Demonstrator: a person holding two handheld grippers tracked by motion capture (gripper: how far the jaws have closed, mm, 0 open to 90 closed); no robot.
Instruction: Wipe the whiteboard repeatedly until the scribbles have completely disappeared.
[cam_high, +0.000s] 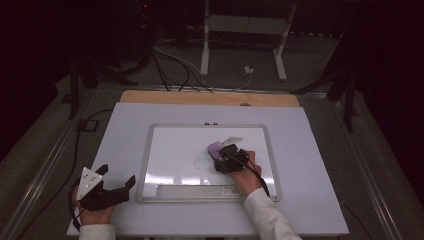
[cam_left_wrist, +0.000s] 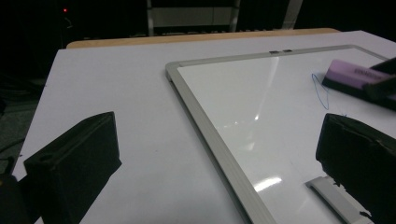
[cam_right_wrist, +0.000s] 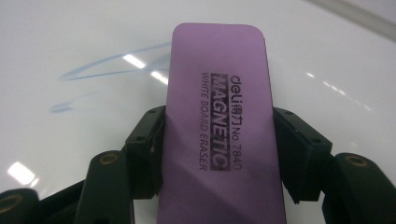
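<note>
A purple magnetic whiteboard eraser (cam_right_wrist: 219, 121) lies flat on the whiteboard (cam_high: 175, 150), and my right gripper (cam_right_wrist: 217, 140) is shut on its long sides. In the high view that right gripper (cam_high: 227, 159) sits a little right of the board's middle, with the eraser (cam_high: 216, 148) poking out toward the far left. Faint blue pen strokes (cam_right_wrist: 107, 63) lie on the board just beside the eraser; the same marks (cam_left_wrist: 321, 91) appear in the left gripper view. My left gripper (cam_high: 117, 186) rests on the table left of the board's near corner, open with nothing between its jaws.
The whiteboard has a silver frame (cam_left_wrist: 205, 130) and a strip along its near edge (cam_high: 200, 190). It lies on a white tabletop (cam_high: 120, 130) with a wooden edge at the back (cam_high: 210, 98). Beyond the table are dark floor, cables and table legs.
</note>
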